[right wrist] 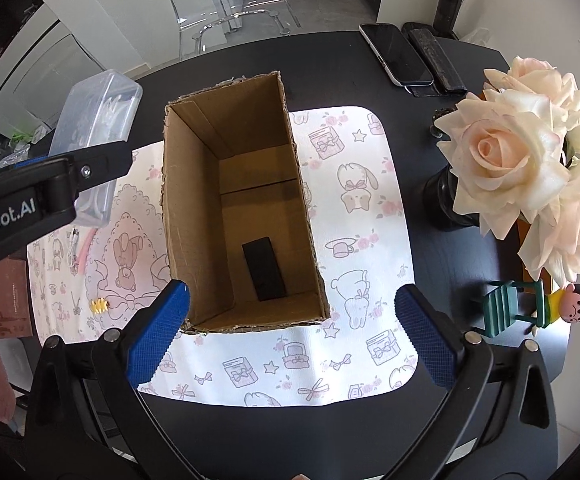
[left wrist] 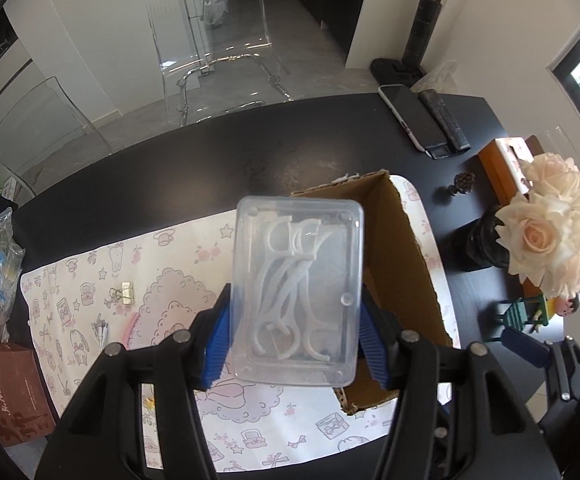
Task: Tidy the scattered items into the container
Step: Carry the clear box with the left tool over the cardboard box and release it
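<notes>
Left gripper (left wrist: pixel 296 344): blue pads clamped on the two long sides of a clear floss case (left wrist: pixel 298 292), gripping its near half; the far half sticks out past the pads. A side grip leaves the flat bottom free, which probably suits a straight drop.

Floss case: held in the air, clear of the mat (left wrist: pixel 90 280), just left of the box (left wrist: pixel 402 264) in the left wrist view. White floss picks show through the plastic. In the right wrist view it sits up and left of the box's left wall, not yet over the opening.

Right gripper (right wrist: pixel 290 340): jaws wide apart, holding nothing, hanging above the near end of the box. Judged to be waiting, out of the left arm's path.

Box: cardboard, open top, upright on the mat. One dark flat slab (right wrist: pixel 264 270) lies on its floor.

Still loose on mat: binder clip (left wrist: pixel 125 292), a small yellow piece (right wrist: pixel 99 305), a cable bundle (right wrist: pixel 75 249).

Step in hand: carrying the case to the box.

Progress: judged early; one item in, several out.

Next move needs: shift right until the case is over the opening, then release.

Risk: the case's protruding end may catch the box's left rim.
</notes>
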`<act>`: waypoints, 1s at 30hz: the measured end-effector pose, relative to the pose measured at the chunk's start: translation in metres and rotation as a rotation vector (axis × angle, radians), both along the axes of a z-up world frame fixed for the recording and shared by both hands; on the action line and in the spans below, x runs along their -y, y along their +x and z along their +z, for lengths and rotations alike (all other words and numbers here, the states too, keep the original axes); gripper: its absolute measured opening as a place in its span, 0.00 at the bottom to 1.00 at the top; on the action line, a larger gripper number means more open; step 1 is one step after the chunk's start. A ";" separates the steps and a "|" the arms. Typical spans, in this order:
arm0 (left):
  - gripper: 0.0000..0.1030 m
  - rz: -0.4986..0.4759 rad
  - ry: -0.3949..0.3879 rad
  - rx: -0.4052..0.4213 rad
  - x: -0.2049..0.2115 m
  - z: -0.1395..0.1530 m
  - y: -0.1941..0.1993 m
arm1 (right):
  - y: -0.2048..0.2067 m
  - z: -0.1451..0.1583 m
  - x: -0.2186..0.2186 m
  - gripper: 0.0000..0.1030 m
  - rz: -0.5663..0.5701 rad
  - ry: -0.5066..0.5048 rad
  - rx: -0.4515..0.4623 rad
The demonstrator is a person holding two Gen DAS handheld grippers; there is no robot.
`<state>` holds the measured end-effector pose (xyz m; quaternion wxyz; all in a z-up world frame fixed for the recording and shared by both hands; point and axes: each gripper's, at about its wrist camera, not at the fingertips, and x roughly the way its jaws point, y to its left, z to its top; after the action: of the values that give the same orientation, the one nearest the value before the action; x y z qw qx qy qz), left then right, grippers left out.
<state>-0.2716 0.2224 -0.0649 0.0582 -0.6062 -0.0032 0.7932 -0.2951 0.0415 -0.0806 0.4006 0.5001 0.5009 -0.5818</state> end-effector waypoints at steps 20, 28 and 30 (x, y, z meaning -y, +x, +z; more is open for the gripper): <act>0.54 -0.125 0.032 0.055 -0.039 -0.030 -0.019 | -0.022 -0.006 -0.008 1.00 -0.024 0.029 0.019; 0.55 -0.130 0.032 0.085 -0.040 -0.037 -0.021 | -0.021 -0.008 -0.007 1.00 -0.025 0.027 0.026; 0.63 -0.132 0.029 0.091 -0.040 -0.038 -0.020 | -0.021 -0.008 -0.007 1.00 -0.024 0.028 0.027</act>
<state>-0.2915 0.2625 -0.1032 0.1189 -0.6397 0.0227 0.7591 -0.3162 0.0482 -0.0889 0.3933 0.5194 0.4976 -0.5727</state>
